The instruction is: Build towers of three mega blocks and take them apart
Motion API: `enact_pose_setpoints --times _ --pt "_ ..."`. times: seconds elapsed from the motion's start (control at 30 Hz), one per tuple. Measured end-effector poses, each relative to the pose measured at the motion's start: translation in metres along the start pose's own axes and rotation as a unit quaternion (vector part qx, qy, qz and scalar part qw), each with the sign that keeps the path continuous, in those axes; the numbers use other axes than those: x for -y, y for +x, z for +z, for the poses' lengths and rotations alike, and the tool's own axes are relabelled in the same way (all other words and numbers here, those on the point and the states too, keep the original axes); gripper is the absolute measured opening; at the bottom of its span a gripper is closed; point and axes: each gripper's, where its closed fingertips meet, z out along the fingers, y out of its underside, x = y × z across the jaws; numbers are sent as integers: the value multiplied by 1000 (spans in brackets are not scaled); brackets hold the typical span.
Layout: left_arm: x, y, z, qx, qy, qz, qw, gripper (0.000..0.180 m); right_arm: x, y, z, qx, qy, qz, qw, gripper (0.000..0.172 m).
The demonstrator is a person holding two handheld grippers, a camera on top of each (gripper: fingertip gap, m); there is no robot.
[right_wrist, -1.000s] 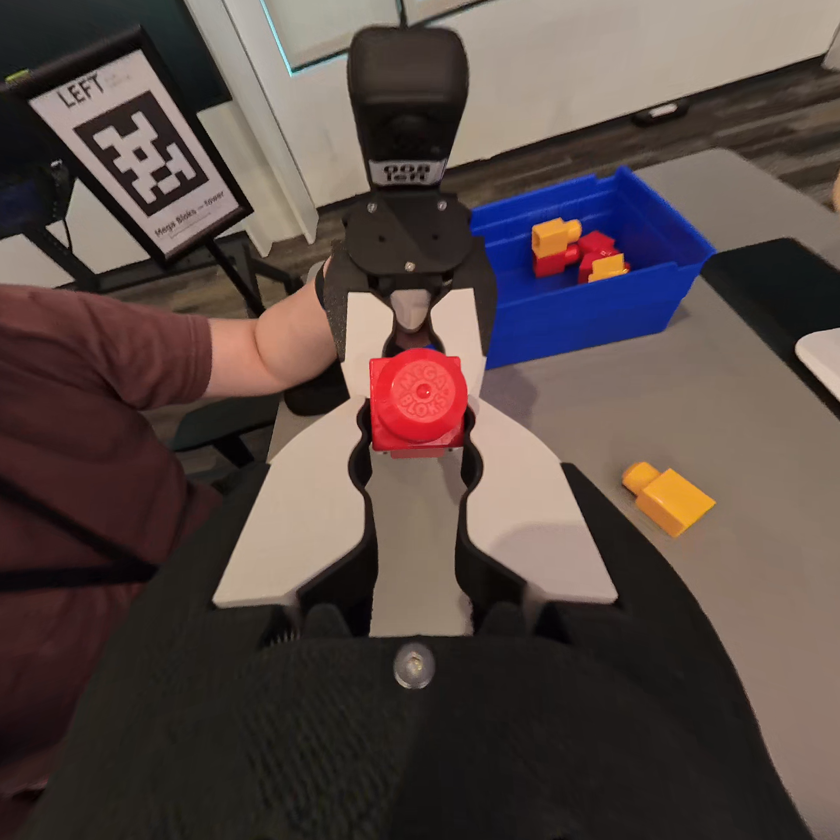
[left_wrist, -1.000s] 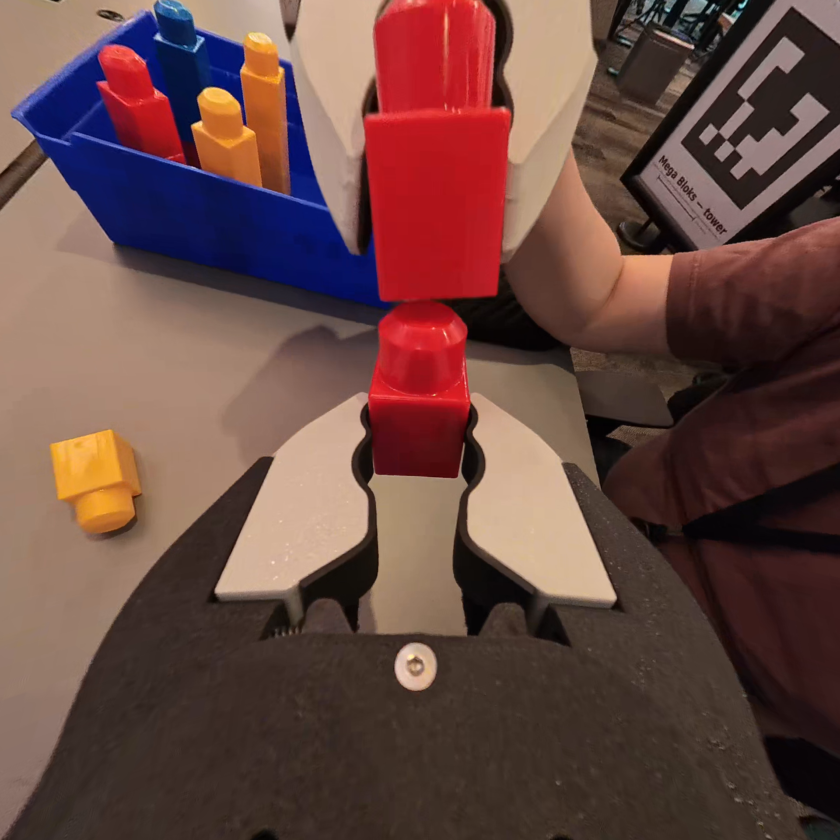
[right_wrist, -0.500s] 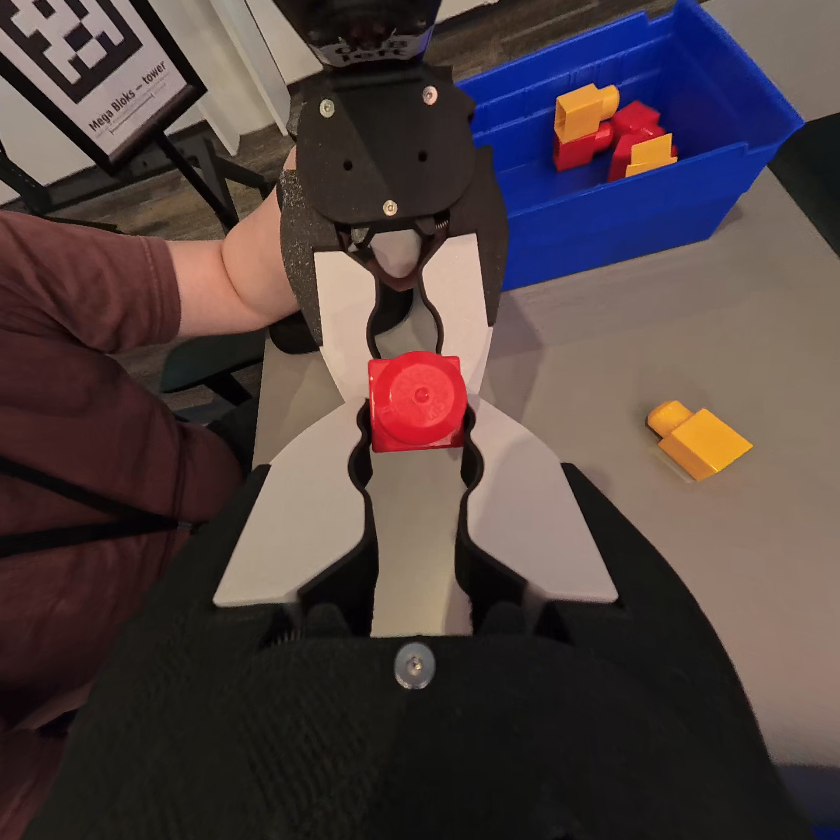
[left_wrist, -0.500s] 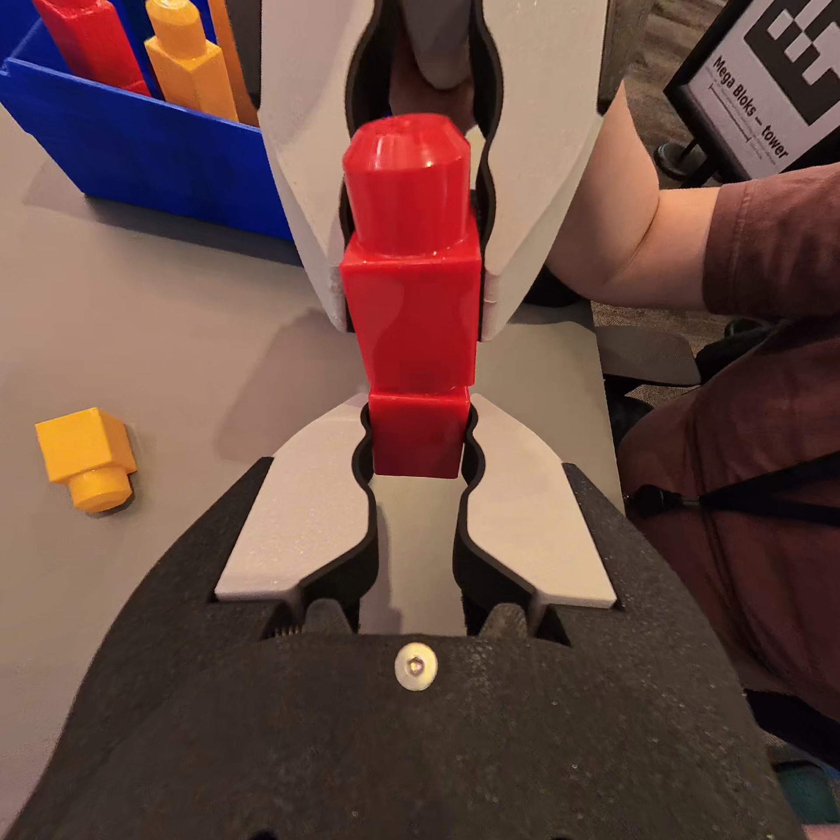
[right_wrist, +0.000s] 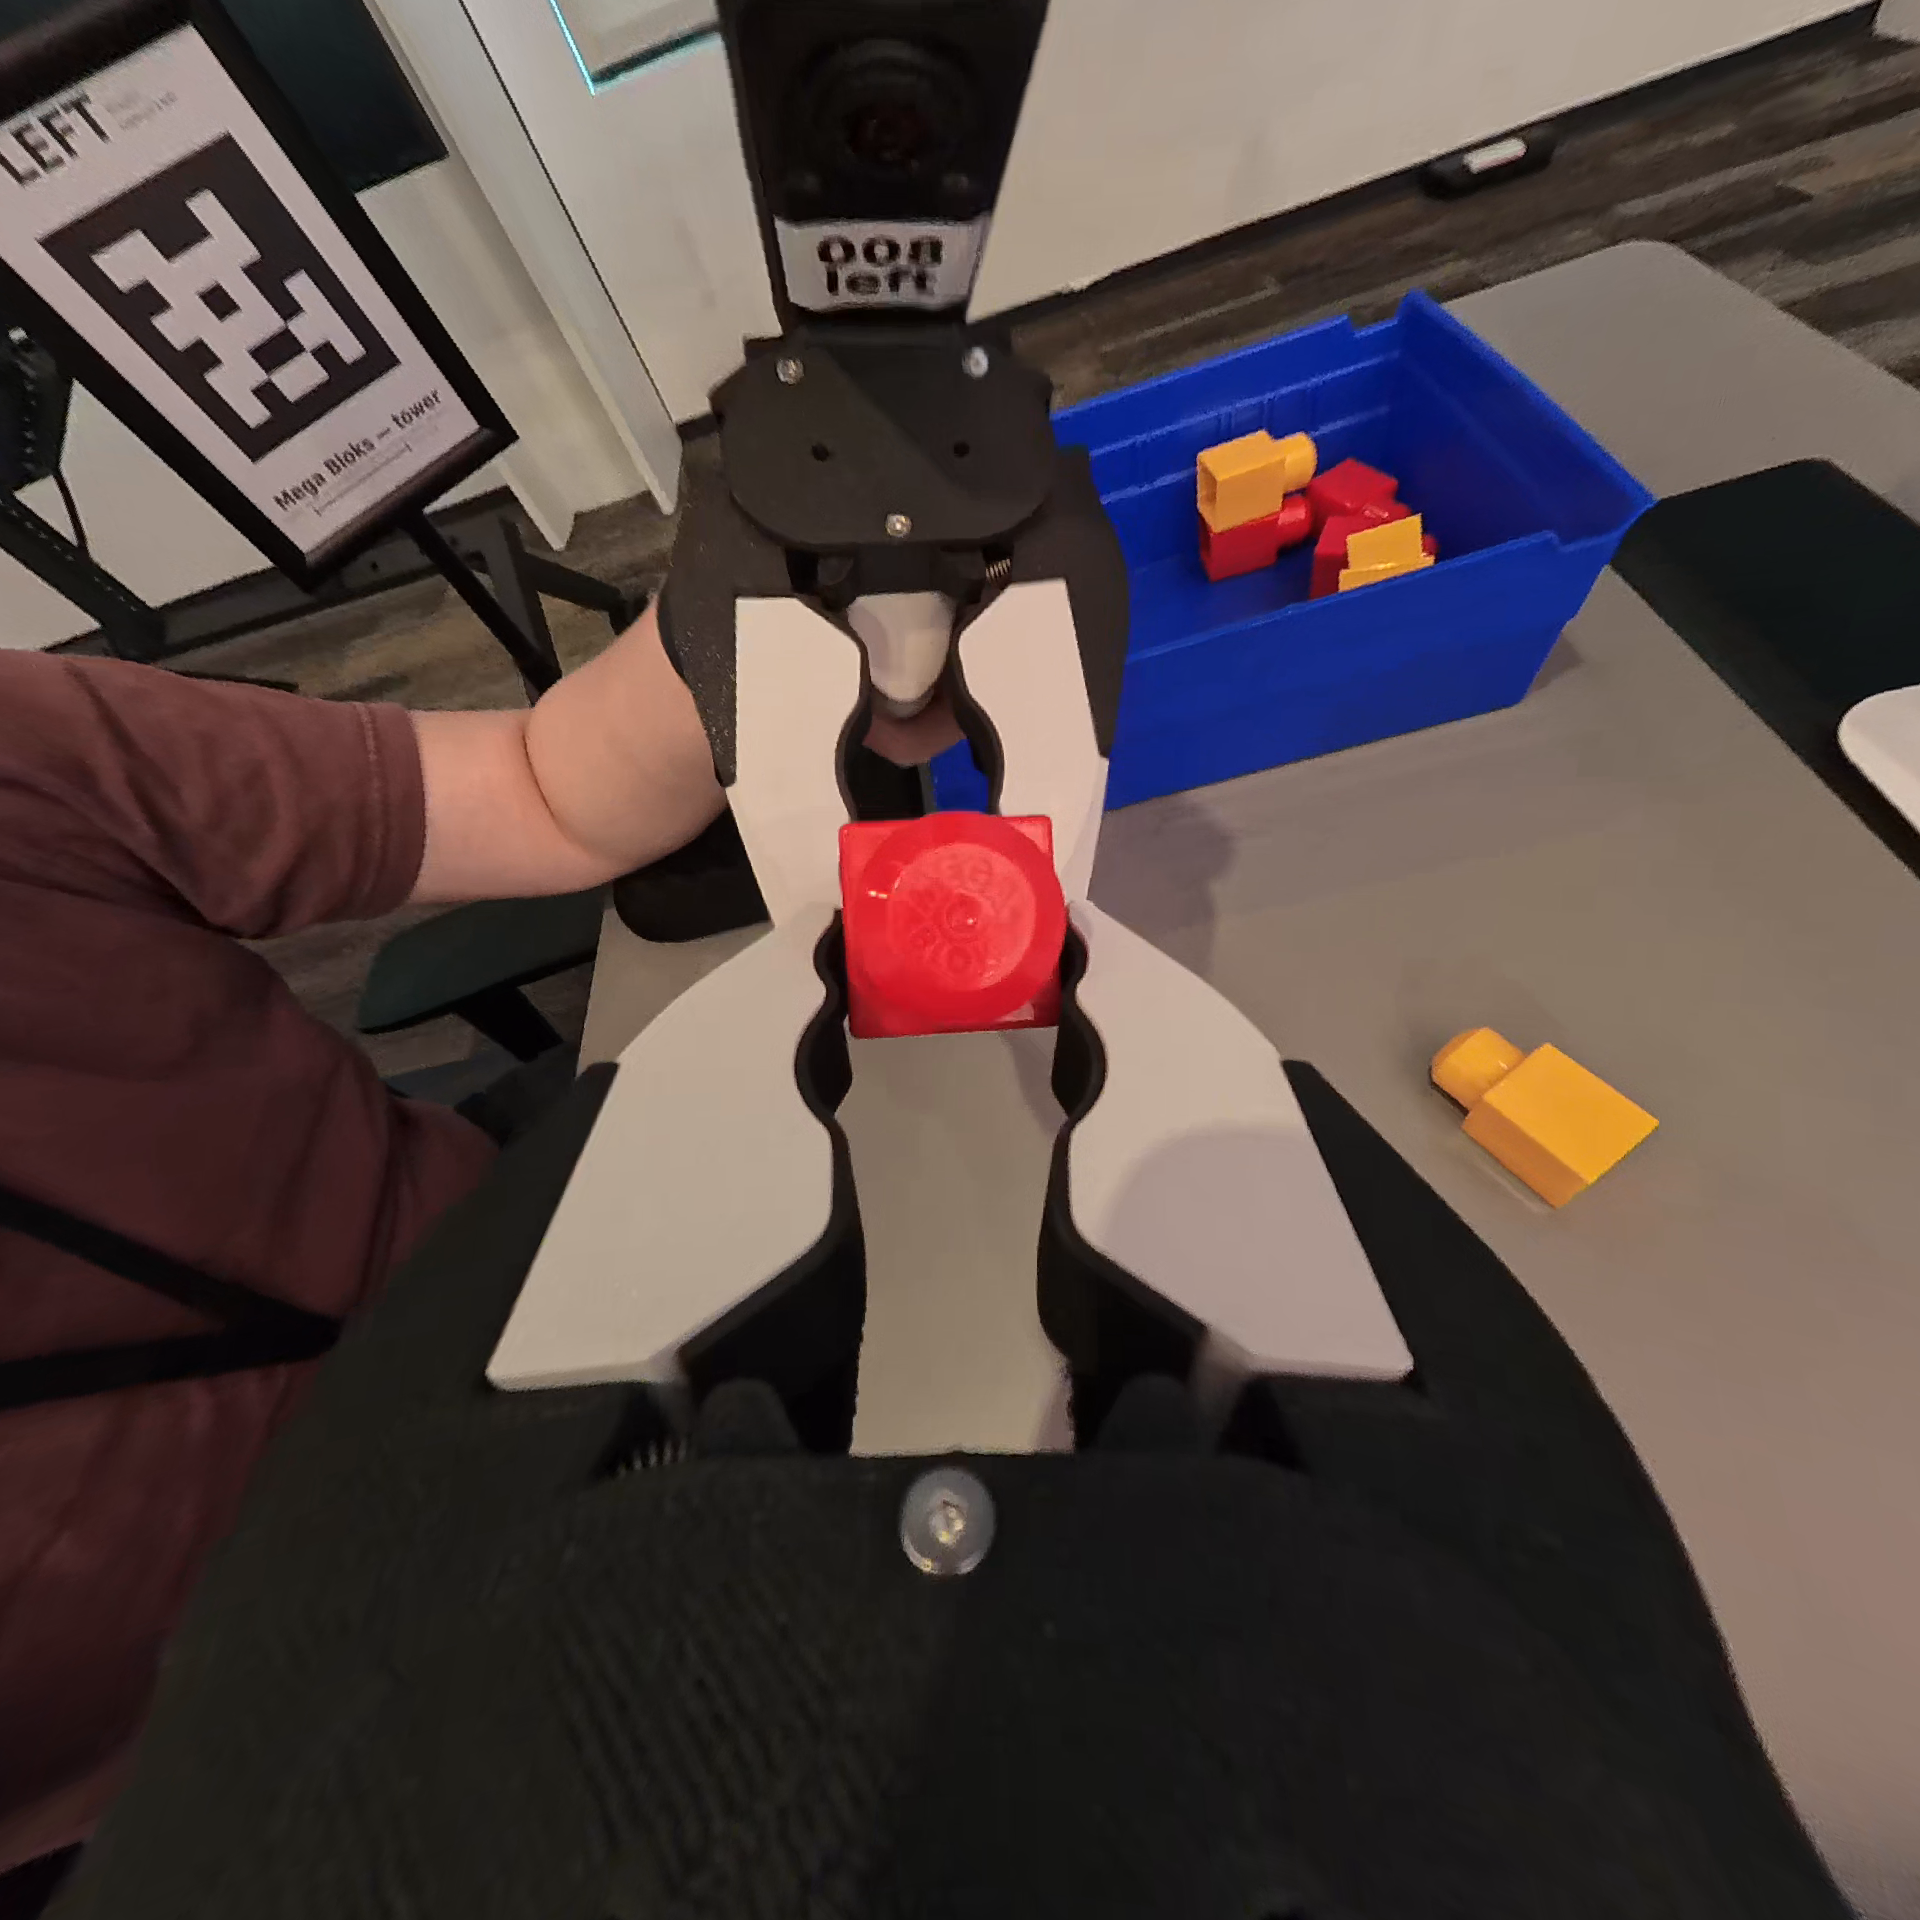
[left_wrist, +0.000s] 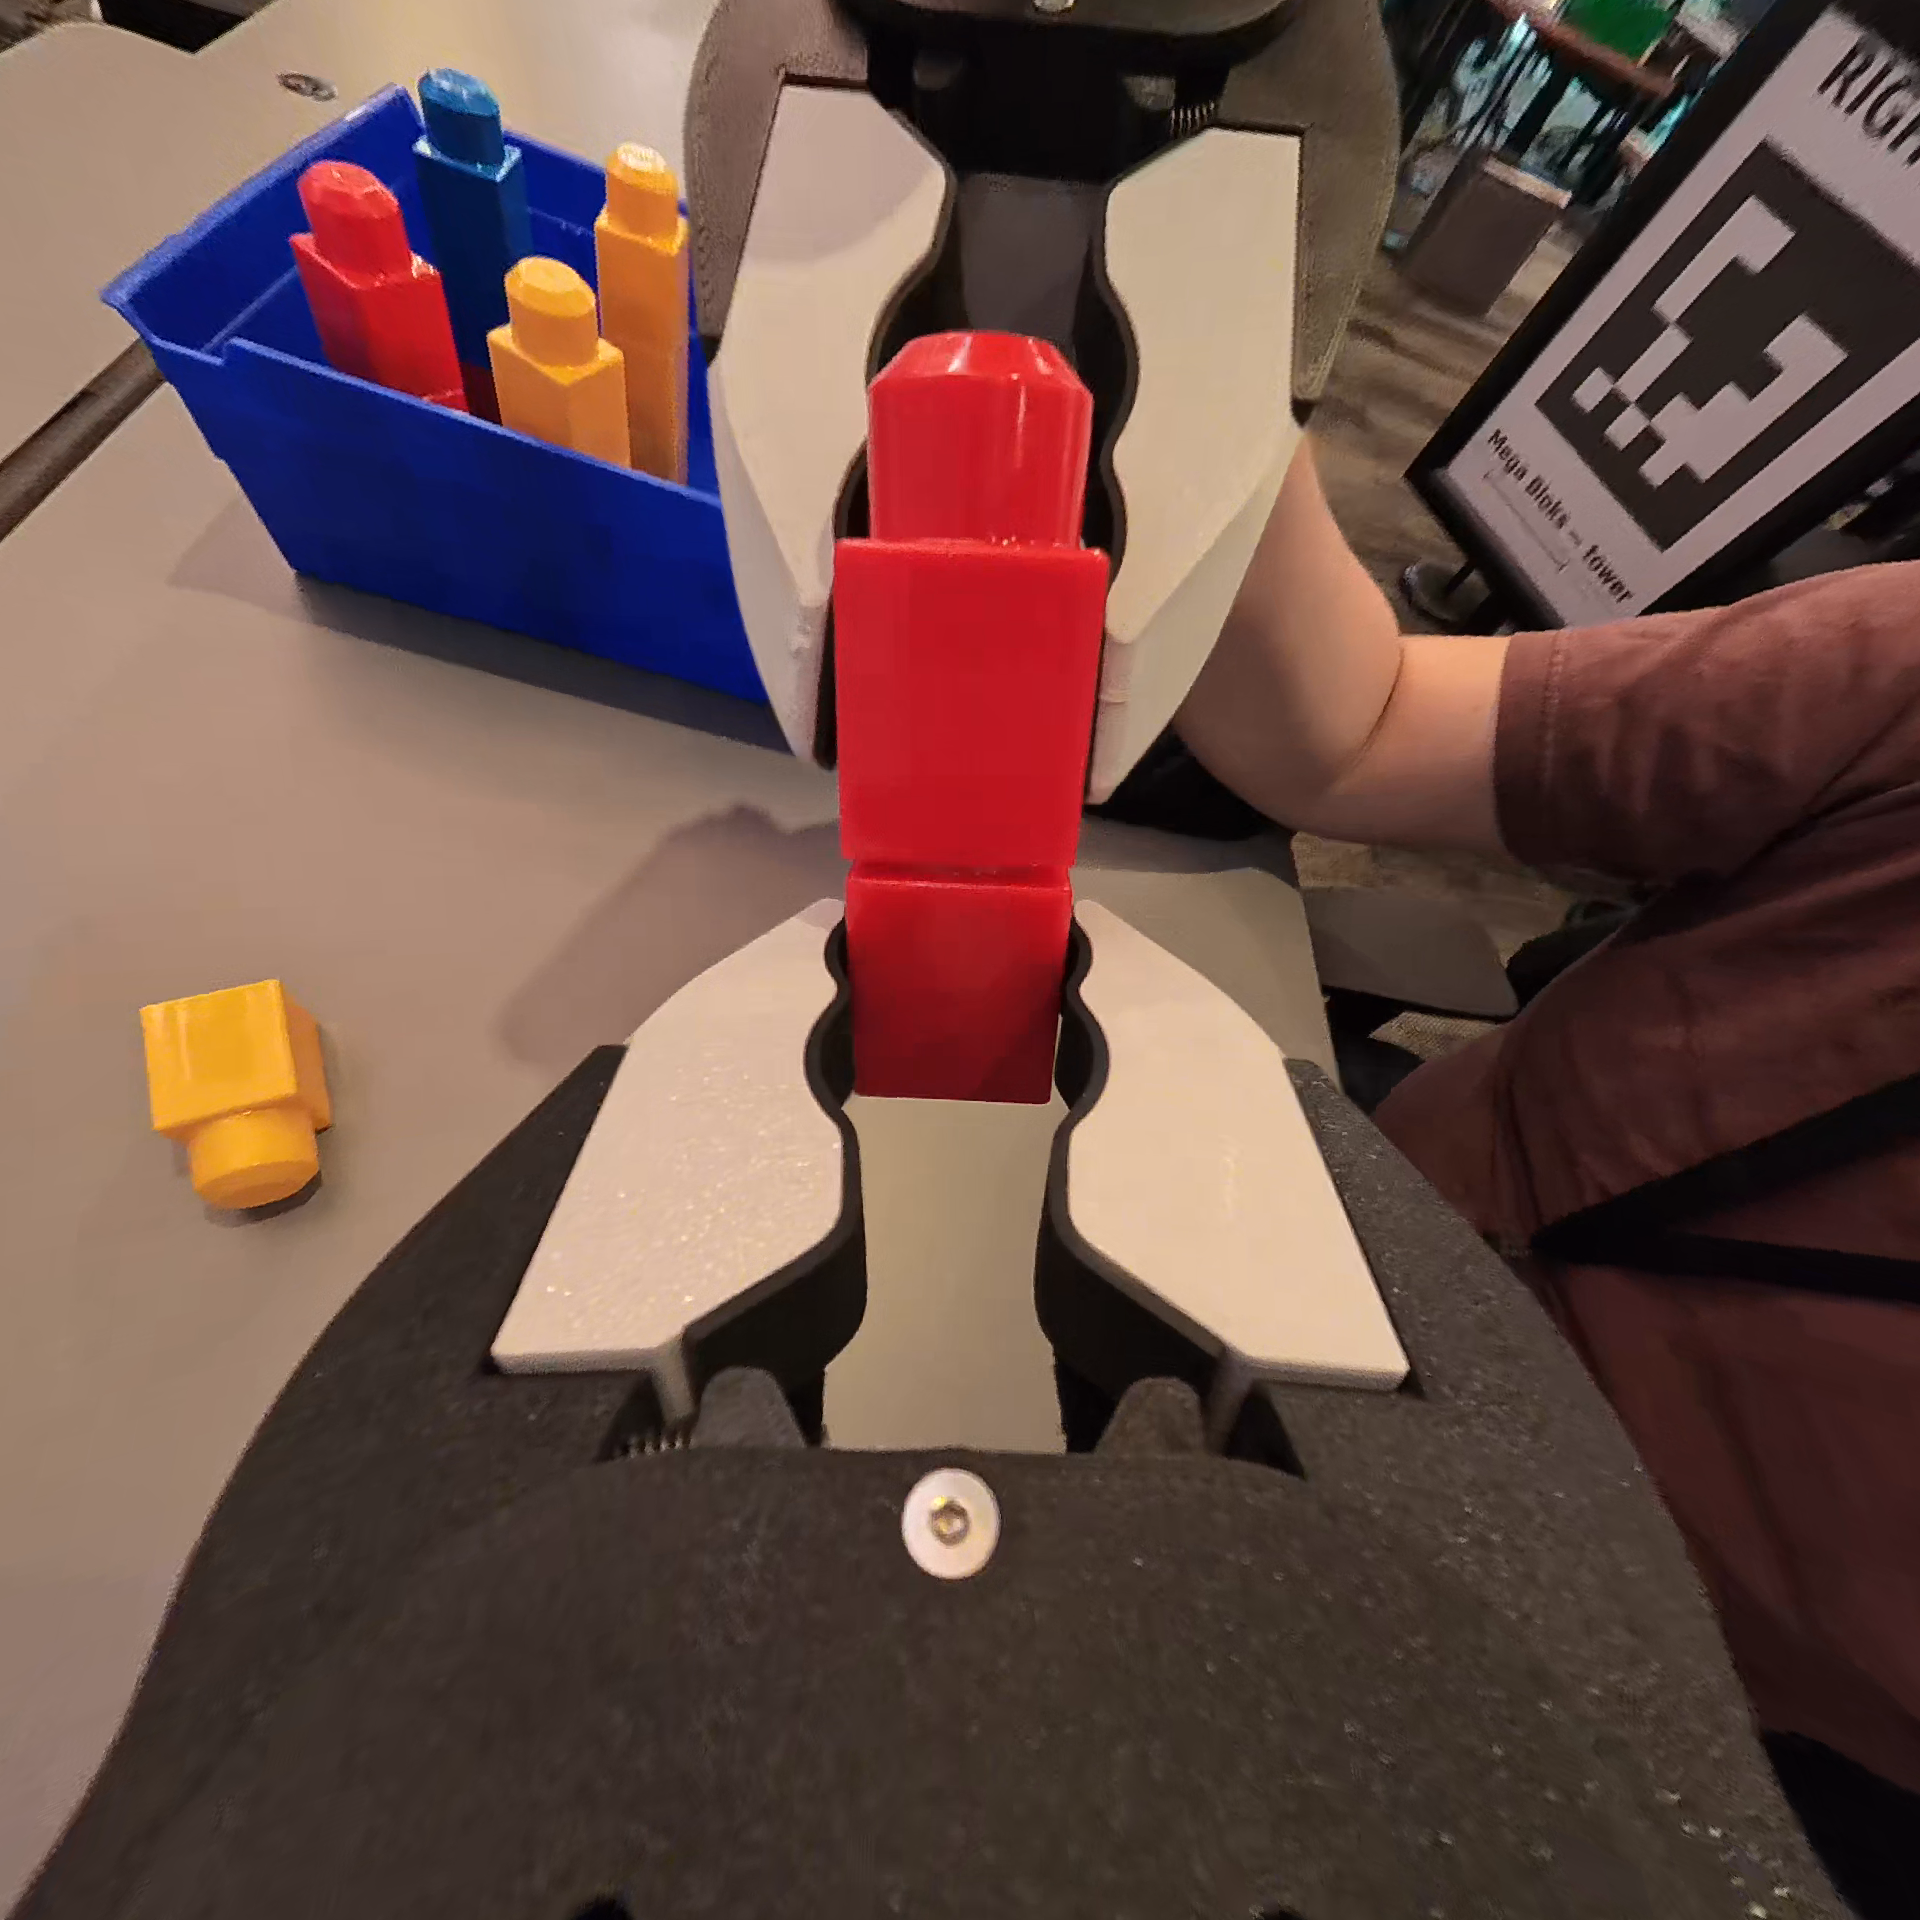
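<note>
Overhead, embossed stud (right_wrist: 961, 914) on red block

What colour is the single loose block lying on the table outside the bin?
Yellow; the right wrist view shows it best.

The left claw (left_wrist: 956, 987) is closed tight on a red block (left_wrist: 954, 997), with both pads pressing its sides. The right claw (right_wrist: 951, 935) faces it, tips almost touching, and squeezes another red block (right_wrist: 951, 925) the same way. A bare forearm (left_wrist: 1340, 707) in a dark red sleeve (left_wrist: 1704, 707) reaches behind the right claw.
</note>
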Motion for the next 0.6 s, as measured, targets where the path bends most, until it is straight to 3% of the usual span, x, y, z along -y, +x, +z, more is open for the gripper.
enact_pose_setpoints --times 0.6 --pt "-12 8 10 -9 -43 29 999 35 -13 -11 4 19 -42 -39 998 37"
